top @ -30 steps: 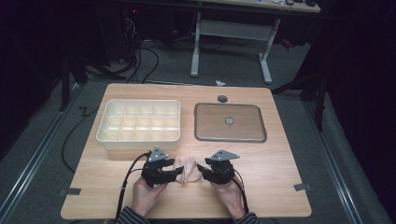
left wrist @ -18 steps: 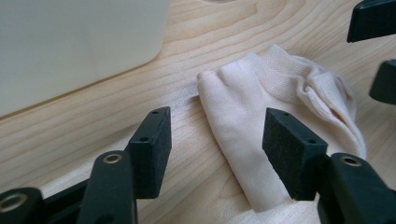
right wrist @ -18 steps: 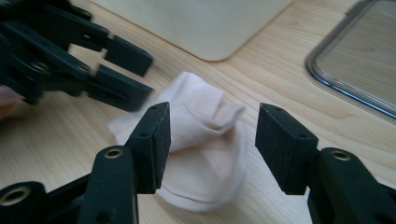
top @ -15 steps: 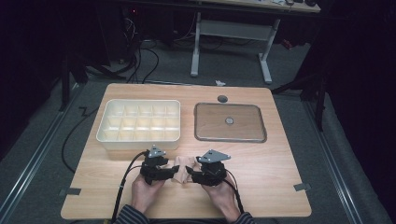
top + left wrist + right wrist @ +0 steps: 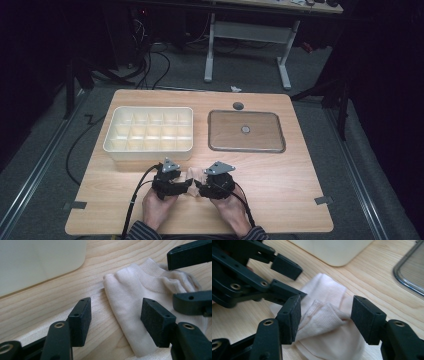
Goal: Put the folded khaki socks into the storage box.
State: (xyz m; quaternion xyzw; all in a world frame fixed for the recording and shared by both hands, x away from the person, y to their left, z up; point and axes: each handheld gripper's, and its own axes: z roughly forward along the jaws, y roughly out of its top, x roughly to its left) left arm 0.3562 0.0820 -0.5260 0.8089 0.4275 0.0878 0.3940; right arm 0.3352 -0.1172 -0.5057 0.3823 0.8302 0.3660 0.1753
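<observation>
The small cream-white knitted sock [image 5: 194, 176] lies crumpled near the front edge of the light wooden table [image 5: 280, 185], just in front of the cream plastic compartment tray [image 5: 150, 131]. A second ago it lay more spread out between my hands; now it is bunched tighter, and my hands sit slightly closer together. To the right of the tray lies a clear rectangular lid with a grey rim [image 5: 246, 131], well apart from the sock. Around the table the floor is dark grey carpet, with cables and a white-legged desk frame behind. My right gripper [image 5: 325, 315] has just been opening; its jaws stand wide, the sock's folded ribbed cuff between the pads, unpinched. My left gripper [image 5: 116, 315] is also apart, straddling the sock's smooth end without clamping it.
</observation>
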